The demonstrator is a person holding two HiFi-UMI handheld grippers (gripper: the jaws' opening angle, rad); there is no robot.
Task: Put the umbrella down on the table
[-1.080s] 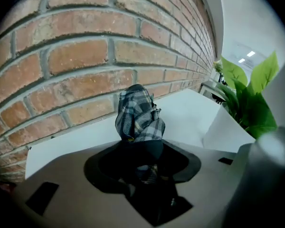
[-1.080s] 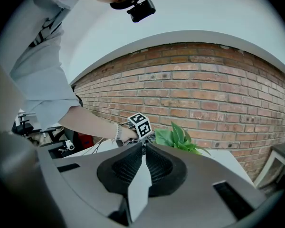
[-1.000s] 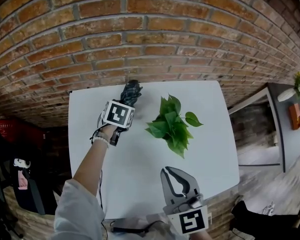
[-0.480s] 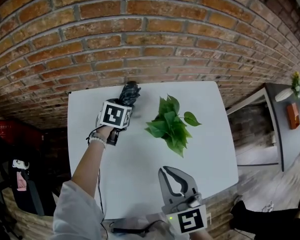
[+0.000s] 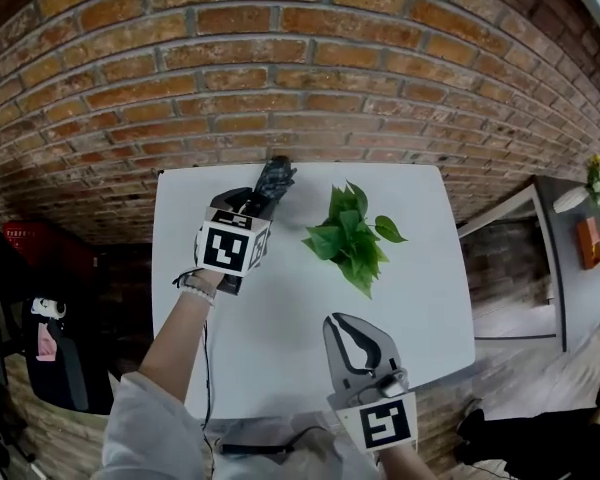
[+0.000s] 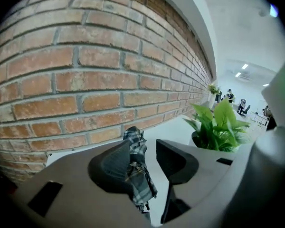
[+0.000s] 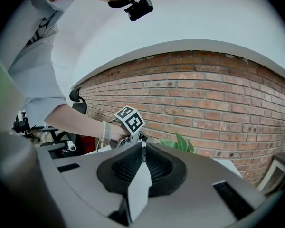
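the left hand-held gripper (image 6: 143, 144) has its jaws apart and closing. the folded umbrella (image 6: 138, 172) shows in the gap between them, close against one jaw with clear space to the other, so nothing pinches it. from the head view the left hand-held gripper (image 5: 248, 200) hangs above the desk (image 5: 280, 308), and the umbrella (image 5: 273, 180) lies flat just beyond its tips, at the back edge near the brick wall (image 5: 280, 88). the task's thing looks to be already down and let go.

the right hand-held gripper (image 7: 142, 148) is clenched, pads together, with nothing between them. in the head view the right hand-held gripper (image 5: 340, 326) sits over the near edge of the desk, well apart from the umbrella. a potted plant (image 5: 355, 233) stands between the two, just beside the umbrella's right.

as to handling, the umbrella is a small collapsed one in dark plaid cloth. i judge it light, with a stiff core under loose, soft folds. the cloth would bunch and slide over that core, so a grip on the fabric alone could slip or twist. the surest hold would be across the middle of the bundle, squeezing through the cloth to the shaft, or on the handle end, which no view shows clearly. it does not look fragile. being roundish, it may roll a little on the smooth desk.
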